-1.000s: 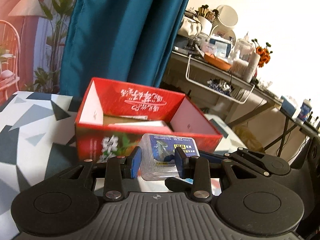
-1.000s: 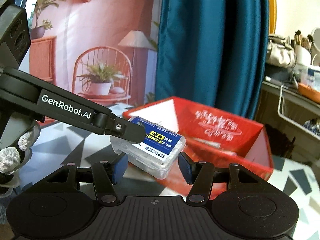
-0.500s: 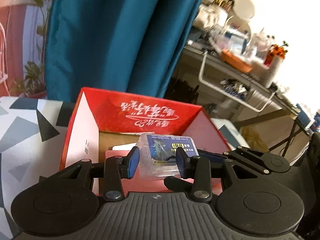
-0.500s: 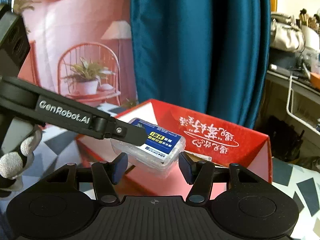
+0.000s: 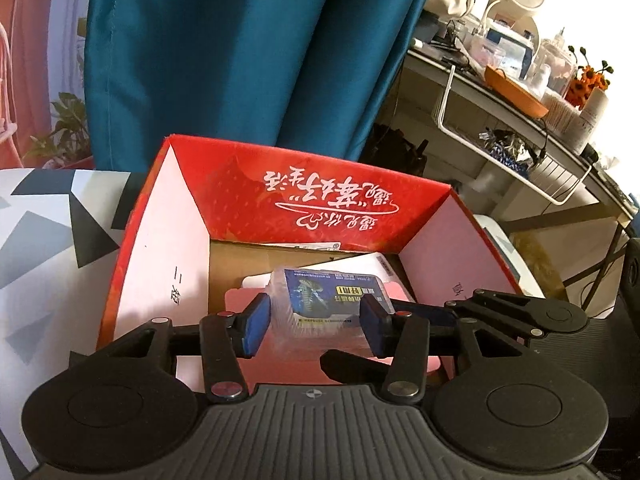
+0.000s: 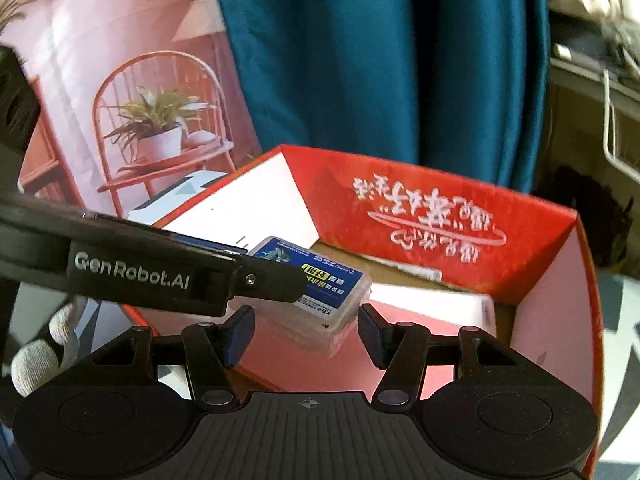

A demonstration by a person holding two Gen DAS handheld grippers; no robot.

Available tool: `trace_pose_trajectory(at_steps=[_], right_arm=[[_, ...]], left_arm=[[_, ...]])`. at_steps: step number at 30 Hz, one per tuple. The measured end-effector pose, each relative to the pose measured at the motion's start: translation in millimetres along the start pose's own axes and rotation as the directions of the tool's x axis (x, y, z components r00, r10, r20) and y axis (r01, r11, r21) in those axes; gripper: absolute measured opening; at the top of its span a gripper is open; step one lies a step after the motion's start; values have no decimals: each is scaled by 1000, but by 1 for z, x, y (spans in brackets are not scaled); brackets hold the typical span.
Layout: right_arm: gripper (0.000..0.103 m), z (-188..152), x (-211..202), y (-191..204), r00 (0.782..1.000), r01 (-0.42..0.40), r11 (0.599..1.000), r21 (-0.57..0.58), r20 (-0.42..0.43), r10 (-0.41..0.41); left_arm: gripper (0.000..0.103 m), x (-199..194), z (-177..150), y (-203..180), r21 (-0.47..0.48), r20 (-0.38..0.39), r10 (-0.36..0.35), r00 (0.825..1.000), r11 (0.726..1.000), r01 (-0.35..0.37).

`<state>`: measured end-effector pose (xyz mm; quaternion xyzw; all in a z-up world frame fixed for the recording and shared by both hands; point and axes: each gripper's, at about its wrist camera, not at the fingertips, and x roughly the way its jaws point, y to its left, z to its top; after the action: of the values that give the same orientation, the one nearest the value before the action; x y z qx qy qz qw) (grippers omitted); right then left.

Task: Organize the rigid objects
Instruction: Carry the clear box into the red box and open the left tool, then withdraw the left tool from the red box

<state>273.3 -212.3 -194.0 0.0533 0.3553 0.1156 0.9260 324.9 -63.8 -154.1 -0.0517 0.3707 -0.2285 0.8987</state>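
hovering over the open red box [image 5: 304, 196], the left gripper [image 5: 316, 318] has a clear plastic case [image 5: 324, 300] with a blue label between its blue pads; its jaws are opening, and a sliver of gap shows beside the left pad, so the pads no longer look pressed on it. seen from the right wrist, the same case [image 6: 320, 300] sits tilted, one corner lower, with a black finger [image 6: 256, 282] of the left gripper lying across its near end.

the right gripper [image 6: 304, 332] stands just behind the case at a middling width, its two pads apart from the case on either side and gripping nothing. a gloved hand [image 6: 44, 344] shows at the left edge of that view, under the left gripper's arm.

the case is above the inside of the red box, toward its near wall; whether it touches what lies below i cannot tell. inside the box lie a white flat pack [image 5: 360, 266] and a pink card [image 5: 240, 300] on the brown floor. the box sits on a table [image 5: 36, 240] with a grey and black triangle pattern, near its far edge, with a teal curtain [image 5: 240, 48] behind.
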Motion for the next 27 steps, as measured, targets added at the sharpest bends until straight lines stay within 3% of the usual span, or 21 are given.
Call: trace_pose_trajectory(at_steps=[6, 10, 12, 15, 17, 18, 27], right_arm=[[55, -8, -1, -4, 999, 24, 999, 36, 33, -25], [63, -15, -13, -4, 995, 50, 998, 34, 85, -53], [73, -17, -21, -6, 991, 64, 997, 35, 116, -67], [96, -23, -38, -7, 979, 90, 995, 49, 180, -97], [99, -27, -50, -7, 970, 99, 994, 53, 219, -108], [103, -29, -54, -8, 966, 101, 993, 58, 231, -112], [103, -51, -97, -3, 941, 141, 988, 59, 303, -152]], left_arm=[[50, -3, -7, -12, 69, 27, 31, 999, 997, -33], [52, -19, -9, -18, 104, 95, 44, 995, 993, -54], [55, -29, -10, -20, 114, 127, 50, 991, 991, -65], [80, -47, -13, -23, 137, 183, 81, 980, 985, -107], [98, -59, -17, -24, 147, 217, 89, 972, 982, -123], [99, -64, -19, -24, 151, 226, 93, 970, 980, -129], [103, -98, -42, -27, 157, 240, 122, 963, 974, -162]])
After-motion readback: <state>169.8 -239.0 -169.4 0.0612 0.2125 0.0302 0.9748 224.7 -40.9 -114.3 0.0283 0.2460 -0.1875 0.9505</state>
